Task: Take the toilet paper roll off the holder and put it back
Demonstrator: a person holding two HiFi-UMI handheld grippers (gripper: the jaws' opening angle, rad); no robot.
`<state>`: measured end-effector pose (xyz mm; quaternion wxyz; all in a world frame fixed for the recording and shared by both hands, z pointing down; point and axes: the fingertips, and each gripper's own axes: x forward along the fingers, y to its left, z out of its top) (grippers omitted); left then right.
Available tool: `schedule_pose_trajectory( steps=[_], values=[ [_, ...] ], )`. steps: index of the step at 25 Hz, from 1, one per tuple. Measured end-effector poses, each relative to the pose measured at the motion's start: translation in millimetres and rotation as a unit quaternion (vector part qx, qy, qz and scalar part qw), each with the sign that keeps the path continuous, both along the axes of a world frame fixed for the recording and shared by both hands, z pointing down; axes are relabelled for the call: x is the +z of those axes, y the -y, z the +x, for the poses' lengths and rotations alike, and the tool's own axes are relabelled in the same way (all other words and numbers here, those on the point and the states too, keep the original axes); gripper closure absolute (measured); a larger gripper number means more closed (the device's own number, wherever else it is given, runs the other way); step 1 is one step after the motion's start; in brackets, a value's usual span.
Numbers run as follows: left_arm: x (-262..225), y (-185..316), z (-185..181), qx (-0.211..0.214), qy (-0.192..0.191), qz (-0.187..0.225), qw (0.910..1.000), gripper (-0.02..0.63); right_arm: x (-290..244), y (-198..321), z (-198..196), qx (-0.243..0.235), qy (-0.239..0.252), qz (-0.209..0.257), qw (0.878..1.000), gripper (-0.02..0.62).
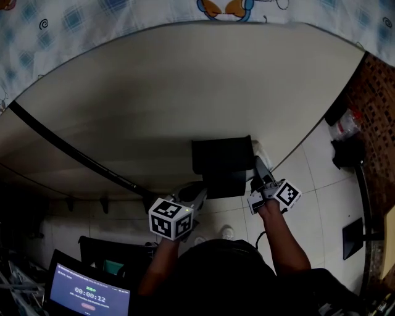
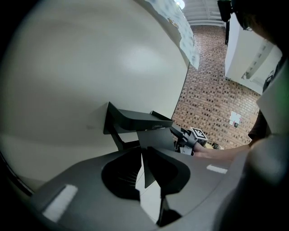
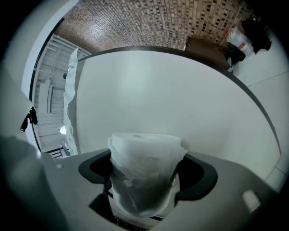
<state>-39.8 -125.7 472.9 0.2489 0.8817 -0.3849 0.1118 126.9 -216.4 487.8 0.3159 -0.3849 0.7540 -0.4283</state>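
A black toilet paper holder (image 1: 222,157) is fixed to the cream wall; it also shows in the left gripper view (image 2: 135,119). My left gripper (image 1: 200,196) reaches it from below left, its jaws (image 2: 143,173) shut on the holder's thin dark flap (image 2: 156,142). The toilet paper roll (image 3: 144,167), white and wrapped in clear plastic, stands upright between the pads of my right gripper (image 3: 144,180), which is shut on it. From the head view that gripper (image 1: 259,165) is at the holder's right side, with a bit of white roll (image 1: 257,150) showing there.
A black cable (image 1: 68,151) runs slantwise along the wall. A patterned cloth (image 1: 92,15) hangs at the top. Brick wall (image 1: 376,92) and a plastic-wrapped object (image 1: 345,126) are at the right, above a tiled floor (image 1: 321,179). A screen with a timer (image 1: 89,296) sits bottom left.
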Motion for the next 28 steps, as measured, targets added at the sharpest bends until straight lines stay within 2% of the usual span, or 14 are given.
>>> schedule_pose_trajectory(
  steps=[11,17,24,28],
  values=[
    [0.3,0.4,-0.3,-0.001,-0.003,-0.003,1.0000,0.543,8.8,-4.6,-6.1,-0.052,0.011,-0.007,0.999,0.181],
    [-0.1,0.6,-0.2,-0.001,-0.003,-0.004,1.0000,0.543,14.2,-11.5,-9.5,-0.095,0.014,-0.011,0.995,0.187],
    [-0.4,1.1,-0.4,0.000,-0.007,-0.003,1.0000,0.542,22.6,-26.1,-32.9,-0.179,0.007,-0.015,0.984,0.195],
    [1.1,0.3,-0.3,0.000,-0.007,-0.005,1.0000,0.543,26.8,-28.3,-45.4,-0.204,0.011,-0.021,0.979,0.196]
  ],
)
